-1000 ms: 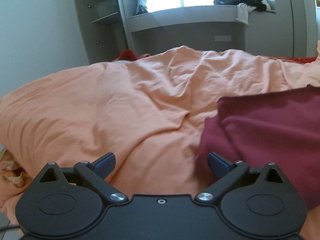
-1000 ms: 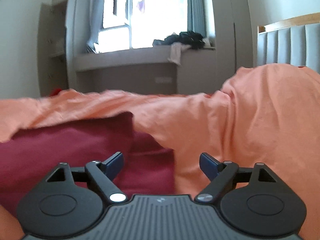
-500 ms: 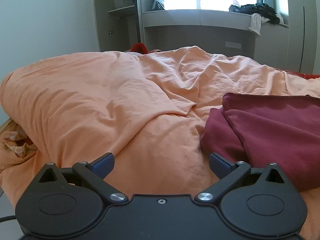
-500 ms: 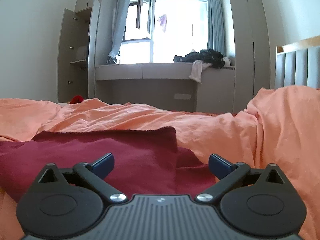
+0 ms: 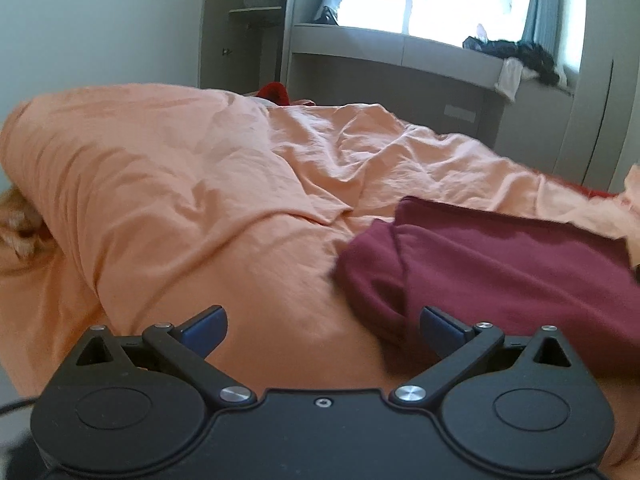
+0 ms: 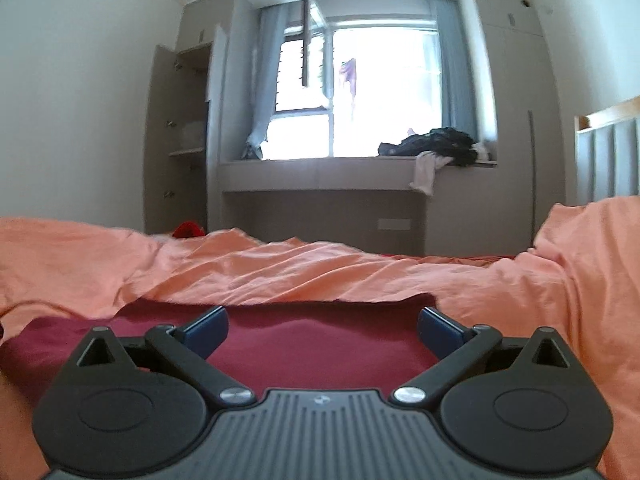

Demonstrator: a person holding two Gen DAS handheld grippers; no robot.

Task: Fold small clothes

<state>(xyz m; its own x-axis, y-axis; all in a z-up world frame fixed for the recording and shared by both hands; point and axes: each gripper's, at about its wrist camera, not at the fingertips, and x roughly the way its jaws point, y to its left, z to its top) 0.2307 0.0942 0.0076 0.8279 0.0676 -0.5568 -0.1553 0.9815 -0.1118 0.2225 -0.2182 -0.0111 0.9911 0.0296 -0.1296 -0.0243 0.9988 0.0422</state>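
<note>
Left claw [image 5: 322, 328] is released, blue fingertips [image 5: 204, 328] spread wide, nothing between them; it hovers over the orange duvet [image 5: 192, 200] at the near edge of the bed, with the maroon garment [image 5: 500, 276] just to its right. The garment's left folded edge reaches close to the right fingertip, contact cannot be told. The garment lies folded flat on the duvet, one layer stacked over a rounder lower layer at the left side, top edge straight. In the left wrist view a bit of orange duvet overlaps the garment's far right corner. Right claw [image 6: 322, 328] is also released, fingertips [image 6: 438, 326] wide apart, empty; it sits low over the maroon garment [image 6: 320, 344], which fills the space between and below the fingertips. The garment's far edge runs just beyond the fingertips, with rumpled orange duvet [image 6: 320, 268] beyond it and a raised hump of duvet at the right. Far side of the room: window [image 6: 360, 92] with grey curtains, a window bench [image 6: 320, 172] below it carrying a heap of dark clothes [image 6: 436, 144] with a white piece hanging over the edge. Open wardrobe [image 6: 180, 140] at far left, small red item [image 6: 188, 229] at the far edge of the bed near it. Padded headboard [image 6: 608, 160] at far right. View is a little motion-blurred on the left wrist.
</note>
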